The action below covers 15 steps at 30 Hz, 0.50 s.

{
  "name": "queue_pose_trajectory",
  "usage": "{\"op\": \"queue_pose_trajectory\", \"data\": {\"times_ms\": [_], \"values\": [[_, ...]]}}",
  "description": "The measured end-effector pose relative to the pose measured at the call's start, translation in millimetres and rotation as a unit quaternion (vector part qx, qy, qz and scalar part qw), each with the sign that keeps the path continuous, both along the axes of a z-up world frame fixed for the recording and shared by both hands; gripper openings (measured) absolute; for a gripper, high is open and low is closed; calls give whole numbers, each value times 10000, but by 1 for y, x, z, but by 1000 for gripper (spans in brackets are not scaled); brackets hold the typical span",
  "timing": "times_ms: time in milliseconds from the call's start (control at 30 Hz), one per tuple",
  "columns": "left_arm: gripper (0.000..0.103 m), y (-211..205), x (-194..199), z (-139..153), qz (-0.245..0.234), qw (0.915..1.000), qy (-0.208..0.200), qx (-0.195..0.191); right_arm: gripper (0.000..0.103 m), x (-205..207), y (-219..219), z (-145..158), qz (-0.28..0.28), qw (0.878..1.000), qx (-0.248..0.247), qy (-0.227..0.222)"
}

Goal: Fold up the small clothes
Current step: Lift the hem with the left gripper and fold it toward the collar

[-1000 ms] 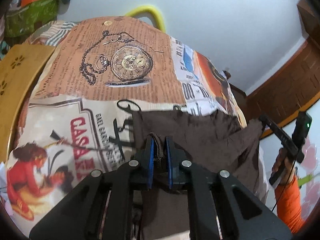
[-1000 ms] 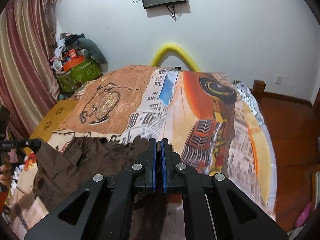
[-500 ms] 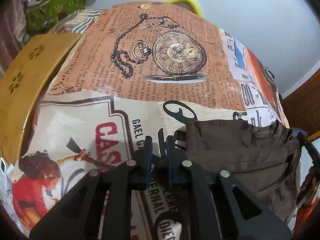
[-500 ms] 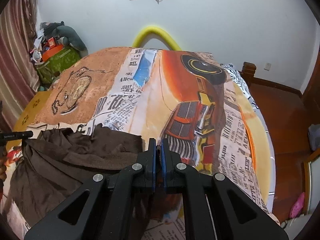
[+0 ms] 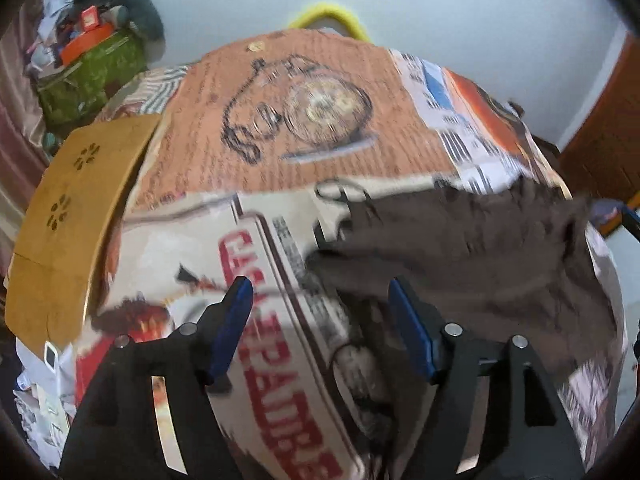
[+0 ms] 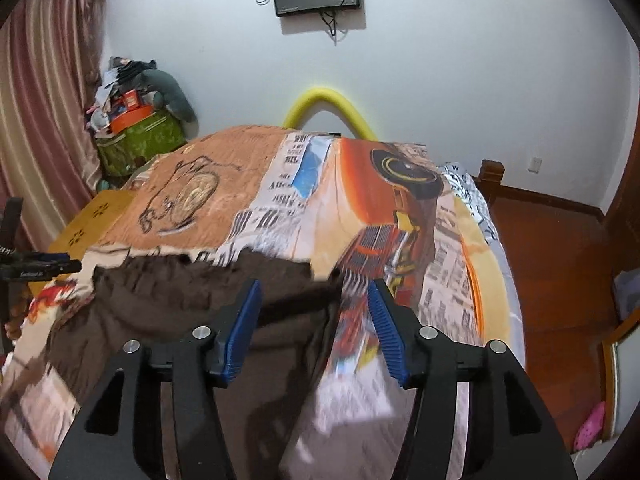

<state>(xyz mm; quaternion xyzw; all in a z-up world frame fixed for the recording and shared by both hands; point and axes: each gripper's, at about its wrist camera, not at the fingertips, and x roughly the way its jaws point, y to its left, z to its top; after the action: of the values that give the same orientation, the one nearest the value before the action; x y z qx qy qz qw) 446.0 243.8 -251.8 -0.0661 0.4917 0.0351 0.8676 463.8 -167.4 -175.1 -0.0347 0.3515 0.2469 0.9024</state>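
Brown garment (image 5: 472, 256) lies spread on the bed (image 5: 328, 120), ahead of and to the right of the left gripper (image 5: 320, 300), and ahead of and to the left of the right gripper (image 6: 314, 298). Both grippers have just been opening: the left one now stands wide with its blue pads (image 5: 236, 316) clear of the cloth, only printed bedcover and the garment's near edge showing between them; the right one is about half open, with the garment's right edge lying under the gap but not pinched. Neither has hold of anything.

By my reading, a fold or a laying-out has just been let go. The cloth sits in a rumpled, roughly rectangular heap with a ragged far edge, so it looks partly folded at best; smoothing and at least one more fold seem left to do. Blur keeps me from counting the layers.

On the bedcover, just ahead of the left gripper, large red letters read "CAS…", cut off by blur, with more red capitals nearer that I cannot make out. Newspaper-style print near the blue patch in the right wrist view shows "BIL"; the rest is too small.
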Motion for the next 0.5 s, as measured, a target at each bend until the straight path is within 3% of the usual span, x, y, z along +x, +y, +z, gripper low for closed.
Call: {"op": "queue_pose_trajectory", "data": {"times_ms": [200, 333, 433, 500], "values": [[70, -23, -45, -20, -276, 9984, 416, -263, 52, -45, -9, -16, 144, 9995, -102, 246], [70, -36, -68, -26, -361, 9972, 471, -451, 52, -71, -7, -31, 255, 9983, -164, 497], [54, -50, -76, -31, -543, 9972, 407, -327, 52, -88, -9, -41, 202, 9977, -108, 645], [31, -58, -76, -35, -616, 9960, 472, -433, 52, -100, -13, -44, 121, 9978, -15, 656]]}}
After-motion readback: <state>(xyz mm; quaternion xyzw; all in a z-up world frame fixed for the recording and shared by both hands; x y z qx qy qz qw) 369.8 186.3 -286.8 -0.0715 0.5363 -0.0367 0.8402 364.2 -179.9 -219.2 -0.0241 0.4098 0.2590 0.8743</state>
